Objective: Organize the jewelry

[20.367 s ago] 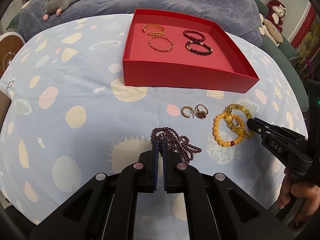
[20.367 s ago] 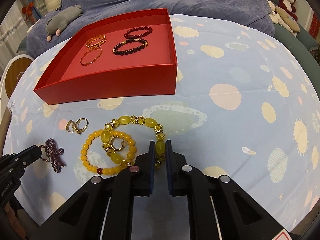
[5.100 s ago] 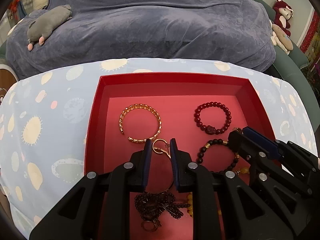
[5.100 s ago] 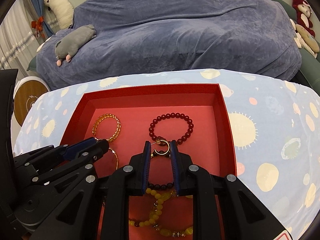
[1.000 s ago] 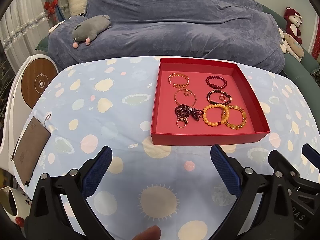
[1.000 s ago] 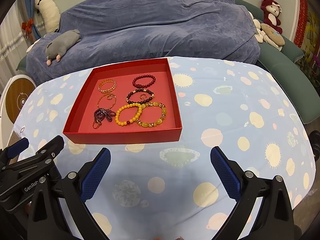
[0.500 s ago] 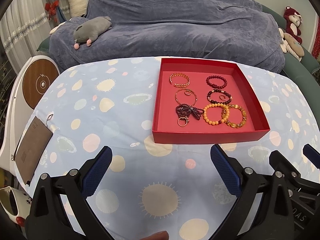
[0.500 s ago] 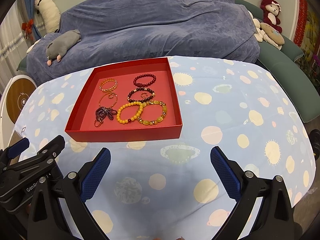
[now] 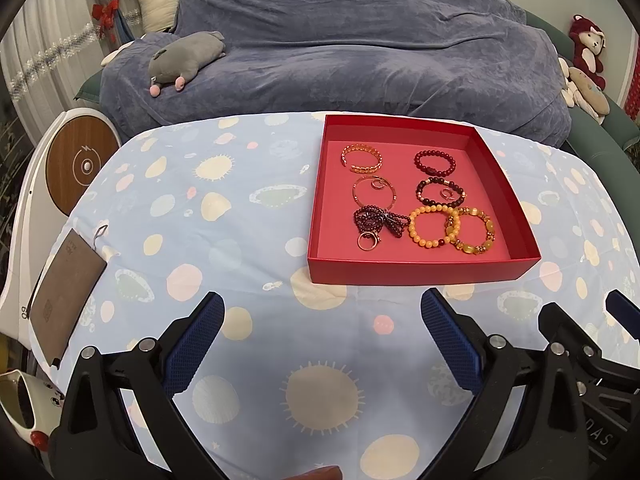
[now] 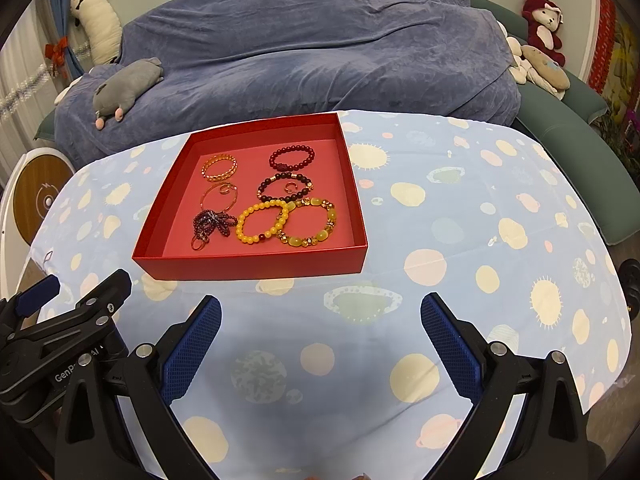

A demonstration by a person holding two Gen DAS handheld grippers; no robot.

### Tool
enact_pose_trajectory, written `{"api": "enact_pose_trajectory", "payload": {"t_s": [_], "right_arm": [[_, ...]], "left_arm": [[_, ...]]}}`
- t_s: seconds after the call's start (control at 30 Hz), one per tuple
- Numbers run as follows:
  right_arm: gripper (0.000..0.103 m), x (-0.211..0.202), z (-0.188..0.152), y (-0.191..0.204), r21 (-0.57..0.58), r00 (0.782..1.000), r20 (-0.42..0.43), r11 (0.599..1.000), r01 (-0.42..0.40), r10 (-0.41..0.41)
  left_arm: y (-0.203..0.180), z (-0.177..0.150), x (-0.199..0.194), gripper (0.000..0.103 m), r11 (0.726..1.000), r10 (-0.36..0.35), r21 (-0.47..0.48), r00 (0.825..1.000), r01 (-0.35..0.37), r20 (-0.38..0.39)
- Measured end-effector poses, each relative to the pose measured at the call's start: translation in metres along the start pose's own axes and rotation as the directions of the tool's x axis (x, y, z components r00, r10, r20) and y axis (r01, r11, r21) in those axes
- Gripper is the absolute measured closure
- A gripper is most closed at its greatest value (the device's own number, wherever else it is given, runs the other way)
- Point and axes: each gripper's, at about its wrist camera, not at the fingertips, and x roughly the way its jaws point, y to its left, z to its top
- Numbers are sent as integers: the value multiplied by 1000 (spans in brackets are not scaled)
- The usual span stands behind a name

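Note:
A red tray [image 9: 420, 270] [image 10: 256, 266] sits on the spotted blue cloth and holds all the jewelry: gold bangles [image 9: 361, 157], dark red bead bracelets [image 9: 435, 162], a purple bead strand [image 9: 376, 220], yellow bead bracelets [image 9: 430, 227] [image 10: 262, 222] and small rings [image 9: 367, 240]. My left gripper [image 9: 322, 340] is wide open and empty, well in front of the tray. My right gripper [image 10: 320, 340] is wide open and empty, also short of the tray. Each gripper shows at the edge of the other's view.
A blue-covered sofa [image 9: 340, 48] with a grey plush toy [image 9: 186, 58] lies behind the table. A brown card [image 9: 66, 288] lies at the table's left edge. A round white device [image 9: 78, 168] stands to the left. Stuffed toys [image 10: 542, 28] sit far right.
Both grippers have drawn back slightly from the tray and stay wide open. The jewelry in the tray has not moved.

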Motion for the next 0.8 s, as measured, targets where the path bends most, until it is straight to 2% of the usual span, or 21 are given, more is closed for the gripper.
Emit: {"api": "enact_pose_trajectory", "payload": {"t_s": [0.8], "right_arm": [[7,-1,-1,2,-5,1000,1,1000,4,-4]], "left_arm": [[2,-2,-2,9,1000,-5,-3,1000,5,-4]]}}
